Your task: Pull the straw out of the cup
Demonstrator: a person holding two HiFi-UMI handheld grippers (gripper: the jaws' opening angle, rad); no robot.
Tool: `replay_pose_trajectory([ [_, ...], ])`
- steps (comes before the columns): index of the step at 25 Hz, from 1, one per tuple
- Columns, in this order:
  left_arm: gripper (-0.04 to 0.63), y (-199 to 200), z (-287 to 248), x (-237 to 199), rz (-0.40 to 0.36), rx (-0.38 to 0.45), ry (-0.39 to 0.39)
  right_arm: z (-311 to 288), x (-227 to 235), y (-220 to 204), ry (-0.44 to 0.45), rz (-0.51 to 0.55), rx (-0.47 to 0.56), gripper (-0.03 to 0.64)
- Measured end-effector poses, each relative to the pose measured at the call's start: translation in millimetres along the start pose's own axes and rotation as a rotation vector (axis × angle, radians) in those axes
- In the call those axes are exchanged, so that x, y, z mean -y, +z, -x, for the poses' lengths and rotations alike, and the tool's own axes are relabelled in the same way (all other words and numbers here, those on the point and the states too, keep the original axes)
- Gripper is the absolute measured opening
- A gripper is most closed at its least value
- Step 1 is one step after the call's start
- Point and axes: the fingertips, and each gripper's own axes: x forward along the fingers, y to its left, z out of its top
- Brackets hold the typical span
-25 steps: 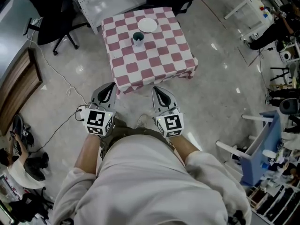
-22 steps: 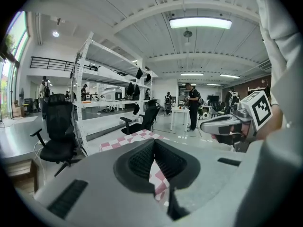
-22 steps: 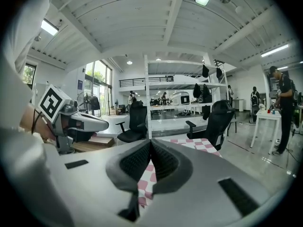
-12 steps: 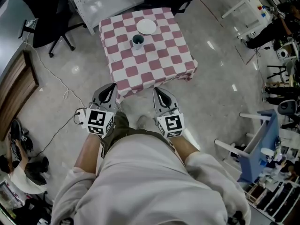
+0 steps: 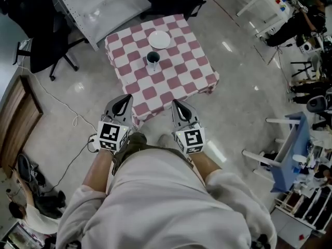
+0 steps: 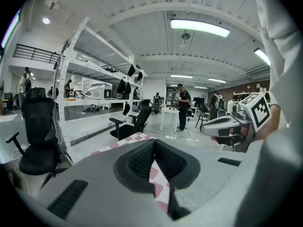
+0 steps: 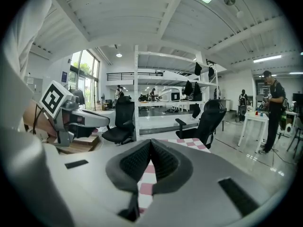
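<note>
A small table (image 5: 179, 82) under a pink-and-white checked cloth stands ahead of me. On it sits a dark cup (image 5: 153, 59) with a white plate (image 5: 158, 39) just behind it. Any straw in the cup is too small to make out. My left gripper (image 5: 125, 99) and right gripper (image 5: 178, 106) are held side by side, with their tips at the table's near edge and well short of the cup. Both are shut and hold nothing. In the left gripper view the left gripper (image 6: 154, 144) has its jaws together over the cloth. The right gripper (image 7: 150, 144) looks the same in its own view.
A black office chair (image 5: 39, 40) stands left of the table, with a grey sheet-covered bench (image 5: 98, 4) behind it. A cable (image 5: 65, 105) trails over the floor at left. A blue stool (image 5: 288, 149) and clutter are at right. Shelving (image 7: 142, 103) and standing people (image 6: 182, 105) are farther off.
Both grippers have moved forward together toward the table. Its near edge, earlier a gap ahead of their tips, now lies level with them, and the cup is closer.
</note>
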Motion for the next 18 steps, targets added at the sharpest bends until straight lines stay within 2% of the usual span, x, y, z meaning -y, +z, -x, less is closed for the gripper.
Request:
replay_pose_trajectory([
  [9,0.005,5,-20,-41,-0.010,-0.015,-0.055,-41,2,9,-0.056,-0.009,-0.016,0.005],
  [14,0.005,4,-30,-50,0.000,-0.031,-0.029,-58,10,5,-0.026,-0.006,-0.033,0.005],
  [18,0.005,6,-43,-54,0.010,-0.035,0.023,-74,23,0,0.021,0.007,-0.046,0.005],
])
